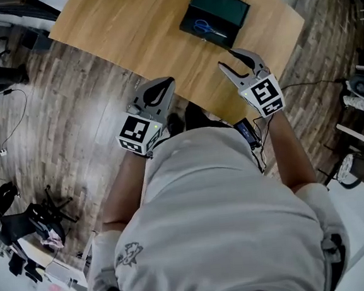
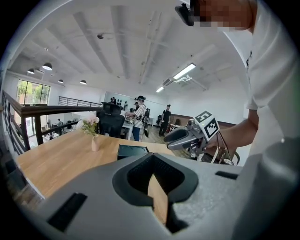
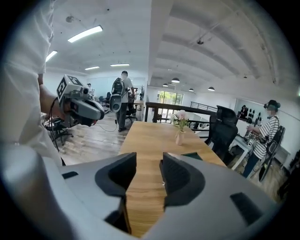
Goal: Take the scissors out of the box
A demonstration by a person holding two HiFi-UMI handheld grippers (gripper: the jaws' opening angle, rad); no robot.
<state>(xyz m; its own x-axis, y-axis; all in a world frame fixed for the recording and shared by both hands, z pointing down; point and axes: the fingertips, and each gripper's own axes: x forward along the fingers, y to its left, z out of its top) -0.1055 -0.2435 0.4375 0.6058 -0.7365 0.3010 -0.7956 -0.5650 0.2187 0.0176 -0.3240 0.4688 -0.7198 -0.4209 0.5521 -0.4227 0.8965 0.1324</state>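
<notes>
A dark open box (image 1: 216, 13) lies at the far side of the wooden table (image 1: 128, 32), with blue-handled scissors (image 1: 208, 27) inside it. Both grippers hover over the table's near edge, well short of the box. My left gripper (image 1: 162, 83) is shut with nothing between its jaws; its jaw tips meet in the left gripper view (image 2: 154, 158). My right gripper (image 1: 227, 58) is open and empty, the wood showing through the gap (image 3: 147, 161). The box also shows as a low dark shape in the left gripper view (image 2: 132, 151) and in the right gripper view (image 3: 193, 155).
A small vase of flowers (image 3: 180, 136) stands on the table beyond the box. A black office chair (image 3: 222, 129) sits at the table's far side. Several people stand in the background. Cables and dark gear lie on the wooden floor at the left (image 1: 42, 217).
</notes>
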